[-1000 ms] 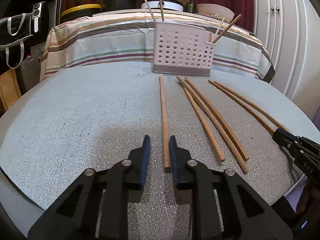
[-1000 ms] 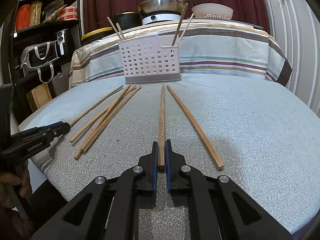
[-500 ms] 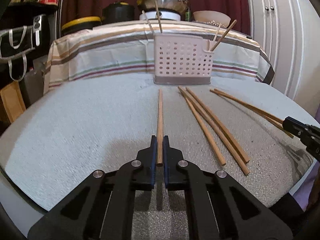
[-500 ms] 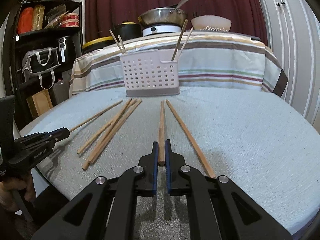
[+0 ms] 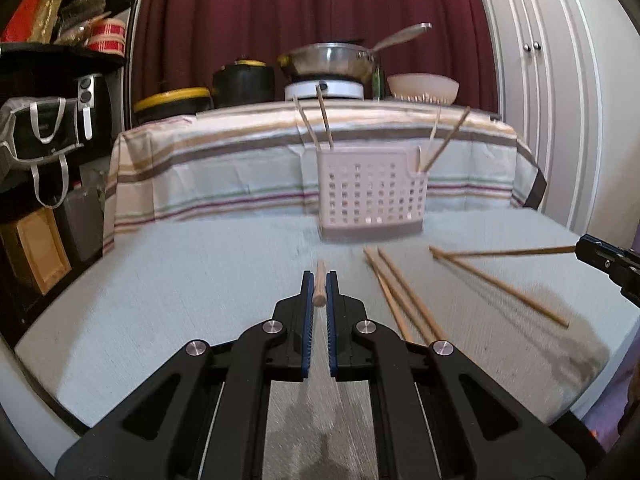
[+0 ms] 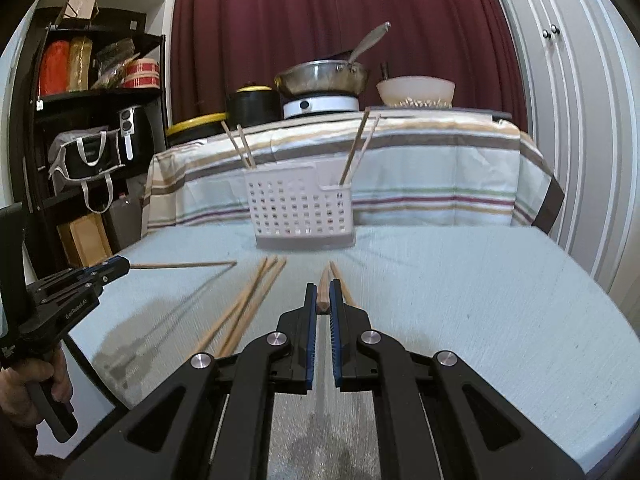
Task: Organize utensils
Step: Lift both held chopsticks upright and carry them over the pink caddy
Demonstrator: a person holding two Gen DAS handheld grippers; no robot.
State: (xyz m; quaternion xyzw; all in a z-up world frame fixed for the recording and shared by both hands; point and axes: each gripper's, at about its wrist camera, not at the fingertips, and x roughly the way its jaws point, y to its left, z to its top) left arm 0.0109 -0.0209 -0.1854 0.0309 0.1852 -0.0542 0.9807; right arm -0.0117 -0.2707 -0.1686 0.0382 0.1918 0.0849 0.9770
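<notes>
Left gripper clamps one round wooden chopstick by its near end, raised off the worktop; my right gripper pinches a second chopstick likewise. Three loose chopsticks lie fanned between them on the pale, grainy surface, another nearer the right edge. Ahead stands the white perforated plastic caddy, sticks upright in both ends, open worktop around it.
</notes>
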